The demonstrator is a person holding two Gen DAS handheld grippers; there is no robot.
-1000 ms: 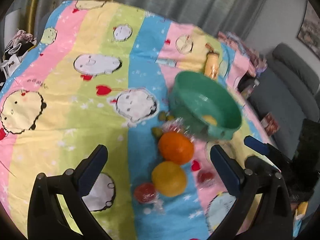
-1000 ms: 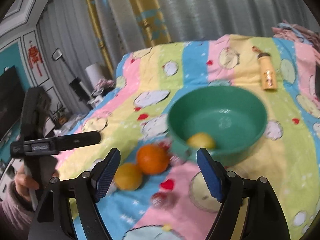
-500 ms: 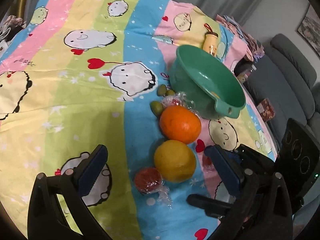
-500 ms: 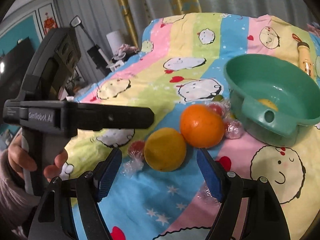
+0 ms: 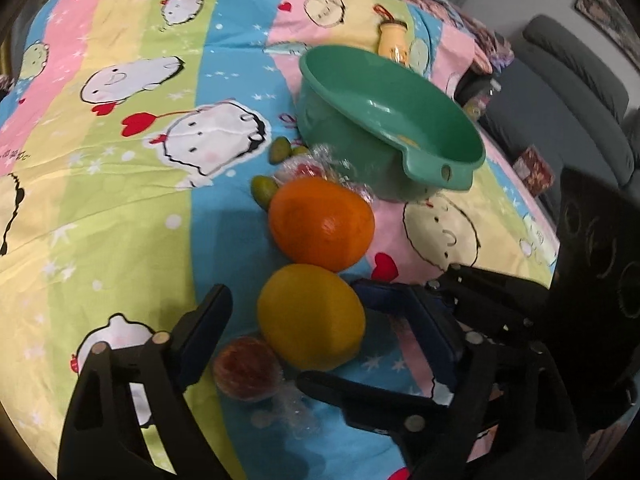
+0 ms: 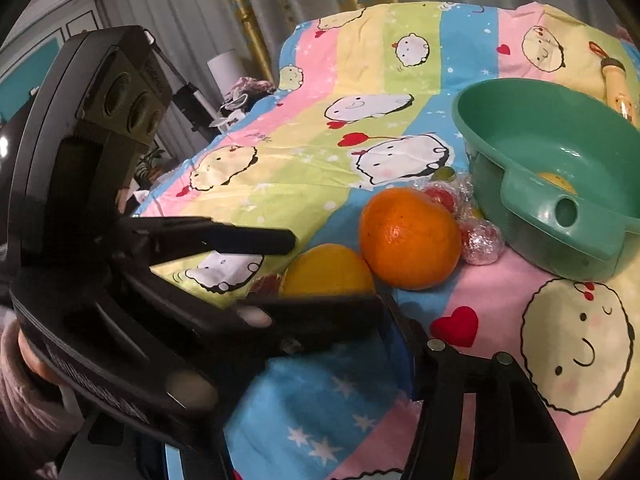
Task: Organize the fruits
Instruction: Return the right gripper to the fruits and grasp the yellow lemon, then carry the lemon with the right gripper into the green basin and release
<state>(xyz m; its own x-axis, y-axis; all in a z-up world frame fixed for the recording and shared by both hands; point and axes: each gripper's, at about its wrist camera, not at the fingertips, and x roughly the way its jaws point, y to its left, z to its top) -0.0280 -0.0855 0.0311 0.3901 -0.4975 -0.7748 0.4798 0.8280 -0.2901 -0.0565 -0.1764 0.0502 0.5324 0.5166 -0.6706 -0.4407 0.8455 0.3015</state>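
A red fruit in clear wrap [image 5: 246,372] is lying on the striped cartoon cloth [image 5: 120,208], touching the lower left of the yellow citrus [image 5: 310,316]. The left hand-held gripper [image 5: 296,300] is reaching down around that citrus. Its jaws have just been closing and are standing part open, with a clear gap at the left finger; whether the blue pad on the right is touching the peel I cannot tell.

The orange [image 5: 320,224] is sitting just beyond the yellow citrus. Small green fruits [image 5: 264,190] and another wrapped red piece [image 5: 304,168] are crowding between it and the green basin [image 5: 392,120]. The basin is resting farther right and is holding one yellow fruit [image 6: 556,180]. A yellow bottle [image 5: 394,40] is lying behind the basin.

The right hand-held gripper [image 5: 368,332] is coming in from the right. Its black fingers are crossing the left one's right finger beside the citrus. Its jaws have just been closing too; they are standing apart and are gripping nothing that I can see.

In the right wrist view a hand [image 6: 28,360] in a pink sleeve is holding the left hand-held gripper's body. The pale lettering on that body is too blurred to read, and so is the small print on the cloth's pink stripe.
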